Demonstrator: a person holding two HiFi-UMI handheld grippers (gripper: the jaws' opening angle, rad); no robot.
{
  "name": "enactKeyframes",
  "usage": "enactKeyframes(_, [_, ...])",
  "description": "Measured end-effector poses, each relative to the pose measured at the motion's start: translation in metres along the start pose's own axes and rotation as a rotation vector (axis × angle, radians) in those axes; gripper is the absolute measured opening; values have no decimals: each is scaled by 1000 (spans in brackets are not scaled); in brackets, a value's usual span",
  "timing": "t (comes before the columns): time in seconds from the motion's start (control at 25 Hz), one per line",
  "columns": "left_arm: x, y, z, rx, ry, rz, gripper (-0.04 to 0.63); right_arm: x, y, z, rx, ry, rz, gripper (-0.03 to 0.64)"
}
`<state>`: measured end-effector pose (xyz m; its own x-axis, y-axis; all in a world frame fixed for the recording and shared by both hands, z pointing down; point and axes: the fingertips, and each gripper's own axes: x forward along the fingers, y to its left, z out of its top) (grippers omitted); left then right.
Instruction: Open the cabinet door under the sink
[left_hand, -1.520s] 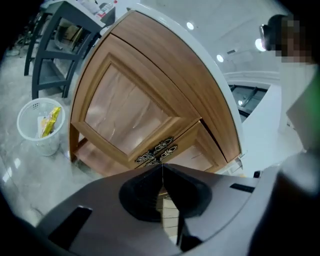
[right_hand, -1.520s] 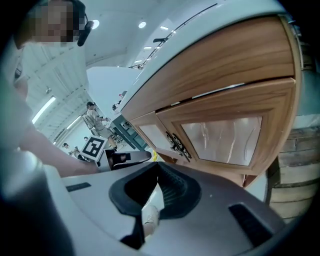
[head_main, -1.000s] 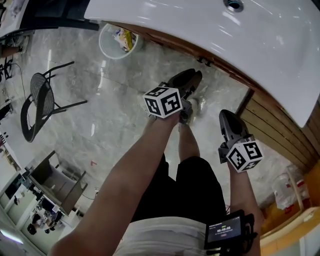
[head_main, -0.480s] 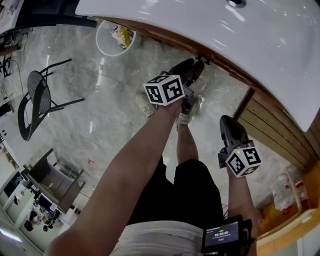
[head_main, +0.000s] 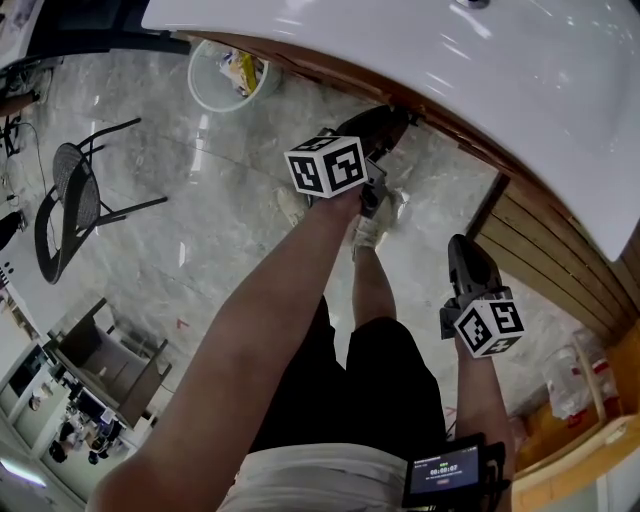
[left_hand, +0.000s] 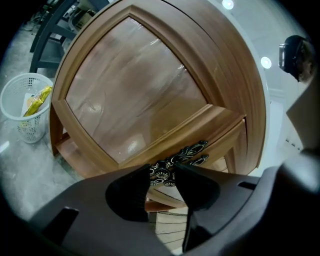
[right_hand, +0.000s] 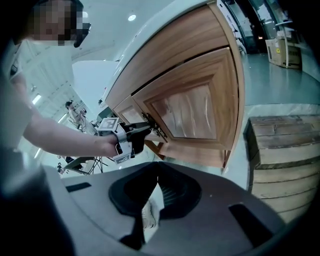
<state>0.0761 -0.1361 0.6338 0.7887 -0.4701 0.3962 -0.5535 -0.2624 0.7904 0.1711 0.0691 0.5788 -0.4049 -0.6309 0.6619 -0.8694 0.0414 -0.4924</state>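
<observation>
Closest to the body, the right gripper (right_hand: 157, 179) hangs low by the person's leg, well back from the cabinet. Its fingers are drawn together with the tips touching and nothing between them. It has no part in the work at this moment.

Farther out, the left gripper (left_hand: 162, 172) is stretched forward at arm's length under the edge of the sink (head_main: 450, 60). Its fingers stand narrowly apart, one on each side of the near end of the dark ornate handle (left_hand: 184, 151). Whether the pads already touch the metal cannot be told, but a strip of gap shows between them.

The handle sits at the right edge of the cabinet door (left_hand: 130, 85), a wooden door with a glossy inset panel, directly below the white sink. A second matching handle lies just beside it on the neighbouring door. The door looks shut or barely off its frame; which of the two is unclear.

The step in hand appears to be the grasp itself: the reach is made and the pull has not begun. The next move calls for closing the fingers squarely on this handle alone, not on its neighbour. Then it calls for drawing back in an arc around the hinge at the door's far left edge, not straight out, so the grip does not slip off the thin metal.

Beyond the door, a white wastebasket (left_hand: 27, 105) stands on the marble floor, clear of the door's likely swing.
</observation>
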Motion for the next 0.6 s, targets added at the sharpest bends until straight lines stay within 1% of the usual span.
enactKeyframes(0.08, [2, -2, -1, 19, 5, -5, 131, -1, -3, 1, 14, -5, -14, 14])
enactKeyframes(0.2, [4, -2, -2, 46, 18, -14, 126, -2, -6, 2, 23, -7, -23, 14])
enactKeyframes(0.28, [5, -1, -3, 90, 46, -6, 120, -2, -7, 2, 18, -7, -25, 14])
enactKeyframes(0.32, [5, 0, -3, 115, 64, 3, 96, -2, -7, 2, 15, -6, -27, 14])
enactKeyframes(0.44, [6, 0, -4, 149, 104, 10, 91, -4, -8, 0, 12, -3, -37, 14])
enactKeyframes(0.52, [5, -1, -4, 157, 113, 15, 89, -3, -6, 0, 11, 0, -36, 14])
enactKeyframes(0.6, [4, -1, -5, 186, 119, 24, 89, -2, -4, 0, 7, 3, -30, 14])
